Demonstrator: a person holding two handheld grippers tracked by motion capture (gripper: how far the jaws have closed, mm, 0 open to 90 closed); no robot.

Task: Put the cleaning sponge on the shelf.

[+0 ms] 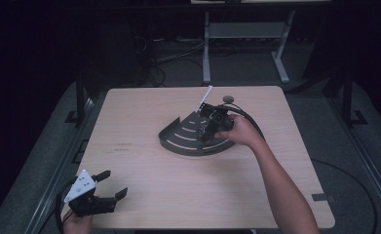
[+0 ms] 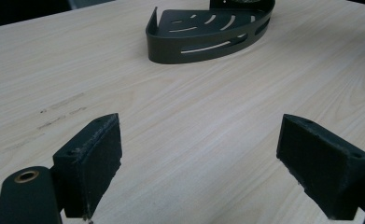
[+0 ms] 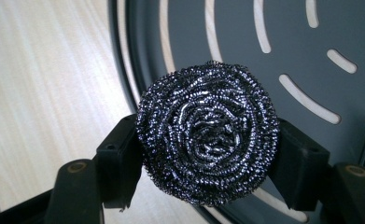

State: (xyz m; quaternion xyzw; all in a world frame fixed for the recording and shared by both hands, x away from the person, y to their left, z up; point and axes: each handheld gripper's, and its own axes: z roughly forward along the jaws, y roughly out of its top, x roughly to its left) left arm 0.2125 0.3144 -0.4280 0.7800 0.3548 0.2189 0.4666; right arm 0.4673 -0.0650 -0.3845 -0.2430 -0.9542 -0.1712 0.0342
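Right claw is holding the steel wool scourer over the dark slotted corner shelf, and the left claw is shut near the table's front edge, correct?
Not quite: the left claw is open, as the left gripper view shows. The rest holds: the right claw grips the steel wool scourer over the corner shelf.

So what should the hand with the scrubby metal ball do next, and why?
Probably lower it a little and open the jaws. The right gripper is pinching the steel wool ball from both sides, right over the dark slotted corner tray, so letting go should drop it inside. The left gripper is open, far from the tray.
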